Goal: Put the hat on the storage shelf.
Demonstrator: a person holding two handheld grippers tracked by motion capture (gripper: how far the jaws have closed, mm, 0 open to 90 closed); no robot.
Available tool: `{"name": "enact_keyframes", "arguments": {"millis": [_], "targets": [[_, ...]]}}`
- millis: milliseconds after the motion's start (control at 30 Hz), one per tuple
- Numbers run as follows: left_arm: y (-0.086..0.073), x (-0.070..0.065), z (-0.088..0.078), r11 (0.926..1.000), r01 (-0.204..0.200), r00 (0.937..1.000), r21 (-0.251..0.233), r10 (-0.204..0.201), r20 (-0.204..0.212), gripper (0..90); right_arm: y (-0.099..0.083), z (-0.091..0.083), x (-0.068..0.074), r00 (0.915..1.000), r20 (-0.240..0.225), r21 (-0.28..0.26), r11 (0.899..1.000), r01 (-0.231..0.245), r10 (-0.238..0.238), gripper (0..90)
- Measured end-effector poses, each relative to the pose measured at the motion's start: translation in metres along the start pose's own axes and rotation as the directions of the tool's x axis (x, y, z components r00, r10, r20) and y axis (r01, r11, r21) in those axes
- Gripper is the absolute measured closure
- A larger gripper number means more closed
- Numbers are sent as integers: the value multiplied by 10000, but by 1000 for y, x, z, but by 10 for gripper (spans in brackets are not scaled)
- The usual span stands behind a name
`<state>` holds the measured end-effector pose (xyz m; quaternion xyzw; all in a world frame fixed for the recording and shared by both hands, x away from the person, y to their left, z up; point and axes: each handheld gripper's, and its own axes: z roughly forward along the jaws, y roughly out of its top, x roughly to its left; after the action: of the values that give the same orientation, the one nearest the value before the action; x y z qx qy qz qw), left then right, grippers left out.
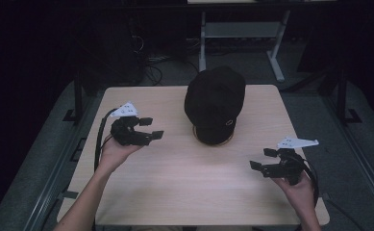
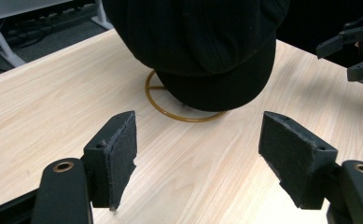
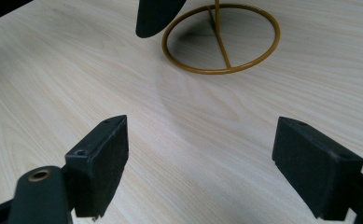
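Black fabric: the cap (image 1: 215,102) is a dark, soft, ribbed-looking hat with a short stiff brim at the near side; a small pale ring or badge shows low on its front in the high view.
Support: the cap sits on a gold wire stand (image 3: 221,39), a round base hoop with a crossbar and a thin upright post; the hoop rests flat on the table (image 1: 175,183).
Position: cap and stand are at the centre of the light wood table, towards its far edge, between the two grippers and apart from both.
Left gripper (image 1: 151,128): jaws spread wide, nothing between them; it points towards the brim, near the cap's left side without touching it.
Right gripper (image 1: 263,159): jaws likewise parted and empty; held above the table at the near right, well apart from the stand.
Step in hand: judged to be the approach, both tools facing the cap before any contact.
Next move: likely calls for bringing the left jaws level with the brim edge so one pad goes above and one below, then closing on the fabric; the stand is light wire and could tip if the cap is pulled sideways instead of lifted straight off the post.
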<state>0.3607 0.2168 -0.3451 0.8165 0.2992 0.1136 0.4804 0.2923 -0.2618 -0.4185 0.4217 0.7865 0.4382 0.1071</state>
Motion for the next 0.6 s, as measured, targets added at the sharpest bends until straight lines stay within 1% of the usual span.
{"name": "enact_keyframes", "arguments": {"millis": [67,167,300,367,467,533,600], "targets": [[-2,0,-1,10000,42,10000,-14,-42,0,269,0,1,0,10000,10,-3,10000,12,-12,179],[-8,-1,-5,10000,83,9999,-38,-83,-72,266,0,1,0,10000,-3,54,10000,-27,27,179],[-16,-2,-9,9999,129,9998,-36,-129,-143,262,0,1,1,10000,-7,69,10000,12,-12,179],[-21,-3,-10,9997,191,9997,-118,-193,-161,262,0,1,1,10000,30,24,10000,92,-92,179],[-27,-4,-12,9997,226,9995,-48,-227,-208,255,0,1,2,10000,22,51,10000,22,-22,179],[-32,-4,-13,9994,326,9993,-86,-328,-204,255,0,1,2,10000,24,62,10000,39,-39,179],[-35,-3,-14,9994,333,9992,-56,-334,-225,255,0,1,2,10000,11,76,9999,69,-70,179]]}}
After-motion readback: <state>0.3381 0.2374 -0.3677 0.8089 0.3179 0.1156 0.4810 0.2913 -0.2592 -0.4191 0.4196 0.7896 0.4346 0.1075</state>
